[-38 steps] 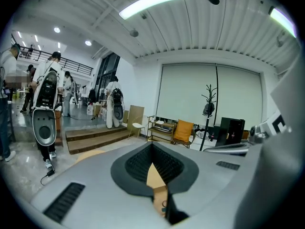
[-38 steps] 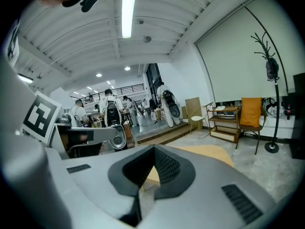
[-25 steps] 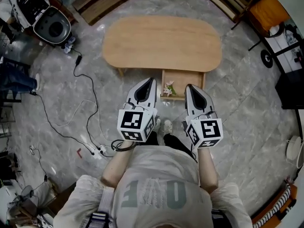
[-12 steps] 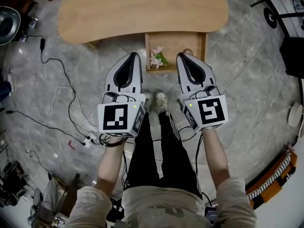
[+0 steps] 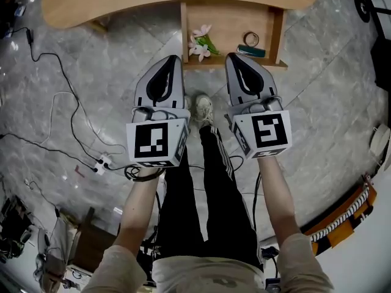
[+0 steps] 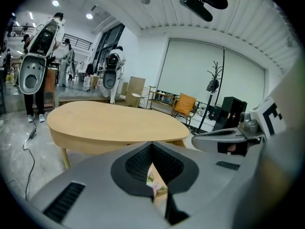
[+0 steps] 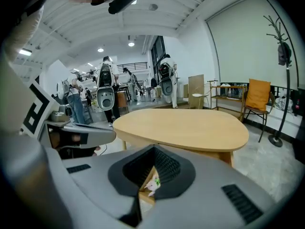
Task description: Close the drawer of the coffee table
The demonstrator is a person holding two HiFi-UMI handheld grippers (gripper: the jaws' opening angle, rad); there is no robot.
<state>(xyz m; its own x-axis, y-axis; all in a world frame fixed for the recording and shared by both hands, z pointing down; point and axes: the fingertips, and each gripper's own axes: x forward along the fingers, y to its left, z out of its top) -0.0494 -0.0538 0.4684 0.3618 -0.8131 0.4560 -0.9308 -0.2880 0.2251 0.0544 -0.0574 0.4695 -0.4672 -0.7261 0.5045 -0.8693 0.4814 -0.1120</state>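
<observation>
The light wooden coffee table [image 5: 122, 2] runs along the top of the head view. Its drawer [image 5: 276, 32] stands pulled out toward me. In the drawer lie pink-and-white flowers [image 5: 200, 43], a small ring [image 5: 250, 39] and a dark flat item [image 5: 252, 52]. My left gripper [image 5: 175, 63] is shut and empty, just short of the drawer's front left corner. My right gripper [image 5: 234, 60] is shut and empty too, close before the drawer front. In the left gripper view, the shut left gripper [image 6: 152, 145] faces the table [image 6: 114, 123], with flowers [image 6: 154, 185] showing through its gap. The right gripper [image 7: 154, 149] likewise faces the table [image 7: 186, 125].
Cables and a power strip [image 5: 101, 162] lie on the marble floor at left. My legs and shoe [image 5: 203, 107] stand between the grippers. A striped object [image 5: 342, 215] is at lower right. An orange chair [image 7: 259, 94], a coat stand [image 7: 284, 56] and robots [image 7: 106, 92] stand beyond the table.
Both grippers have sunk lower together and come nearer the drawer front. The table and open drawer have slid up and grown in the head view. Both jaws stayed shut.
</observation>
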